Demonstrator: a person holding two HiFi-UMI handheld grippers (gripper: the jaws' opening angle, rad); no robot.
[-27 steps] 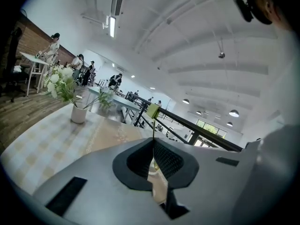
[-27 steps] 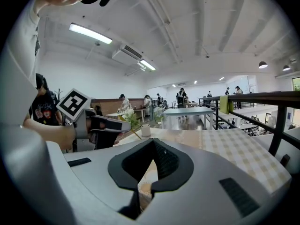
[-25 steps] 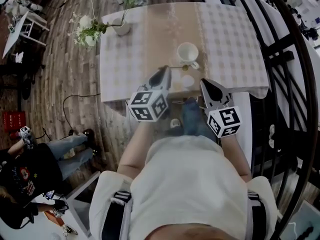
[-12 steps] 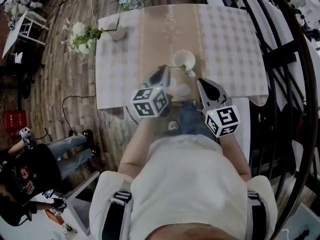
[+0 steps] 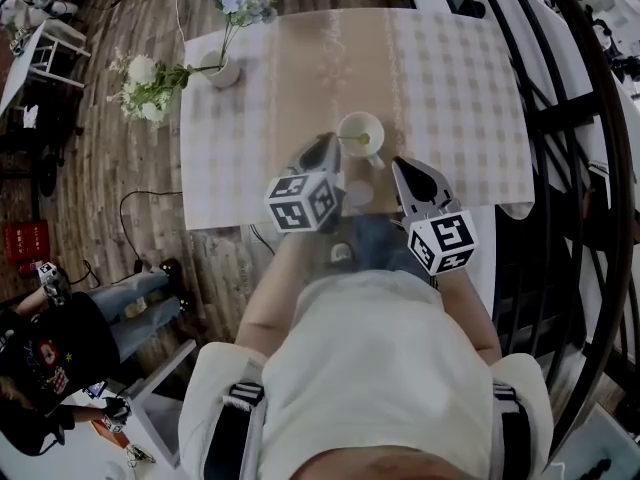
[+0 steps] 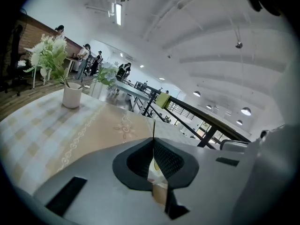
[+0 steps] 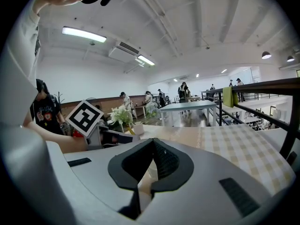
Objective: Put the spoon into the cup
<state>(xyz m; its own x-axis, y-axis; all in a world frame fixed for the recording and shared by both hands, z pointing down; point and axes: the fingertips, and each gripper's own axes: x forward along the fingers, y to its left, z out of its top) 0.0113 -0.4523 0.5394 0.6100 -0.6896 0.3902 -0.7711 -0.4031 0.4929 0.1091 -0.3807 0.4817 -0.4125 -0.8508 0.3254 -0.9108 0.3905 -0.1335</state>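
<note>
A white cup (image 5: 362,120) stands on the checked tablecloth (image 5: 450,78) near the table's front edge. My left gripper (image 5: 325,148) is just left of it, shut on the thin handle of the spoon (image 5: 350,138). The spoon reaches right, and its bowl lies over the cup's mouth. In the left gripper view the handle (image 6: 153,128) stands up as a thin line from the closed jaw tips (image 6: 153,140); the cup is hidden there. My right gripper (image 5: 405,168) hangs right of and nearer than the cup, shut and empty (image 7: 153,142).
A small pale round disc (image 5: 358,194) lies between the grippers at the table's front edge. A white vase (image 5: 222,70) with flowers stands at the table's back left corner (image 6: 71,95). A black railing (image 5: 570,118) runs along the right. People are on the floor at lower left.
Both grippers moved forward toward the cup. The spoon's bowl went from the cup's near rim to over its mouth.
</note>
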